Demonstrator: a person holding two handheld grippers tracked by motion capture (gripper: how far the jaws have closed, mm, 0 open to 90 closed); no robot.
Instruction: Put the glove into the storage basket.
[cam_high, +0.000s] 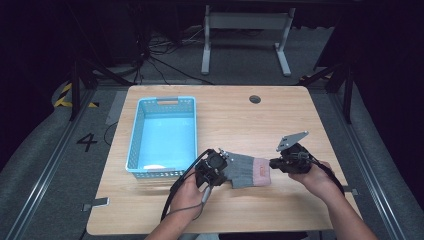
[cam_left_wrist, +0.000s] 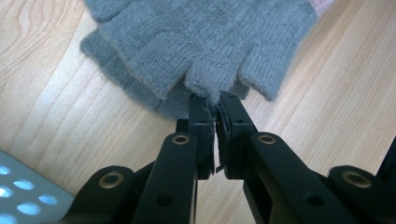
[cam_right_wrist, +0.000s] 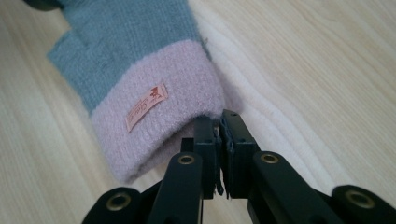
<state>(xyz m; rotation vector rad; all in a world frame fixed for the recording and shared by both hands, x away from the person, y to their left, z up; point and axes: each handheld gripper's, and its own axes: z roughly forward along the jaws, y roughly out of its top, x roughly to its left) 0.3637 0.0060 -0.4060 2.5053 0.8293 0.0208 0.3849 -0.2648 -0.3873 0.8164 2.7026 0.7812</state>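
Light wooden tabletop (cam_high: 300, 115) bears a grey knitted fingerless glove with pink cuff (cam_high: 246, 171), pinched between left gripper (cam_high: 218, 169) and right gripper (cam_high: 274, 163), both clamped; uneven pulling risks slippage.

Glove (cam_high: 247, 170): grey knit body, pale pink cuff (cam_right_wrist: 159, 107), small salmon label (cam_right_wrist: 146, 106) with tiny lettering, unreadable. Basket (cam_high: 134, 142): light blue, perforated walls. Table (cam_high: 240, 120): light wood grain, dark round hole (cam_high: 255, 99) near far edge. Left tool (cam_left_wrist: 214, 105) and right tool (cam_right_wrist: 218, 122): black, brass-coloured rivets. Floor (cam_high: 40, 150): grey, yellow-black hazard tape (cam_high: 62, 95).
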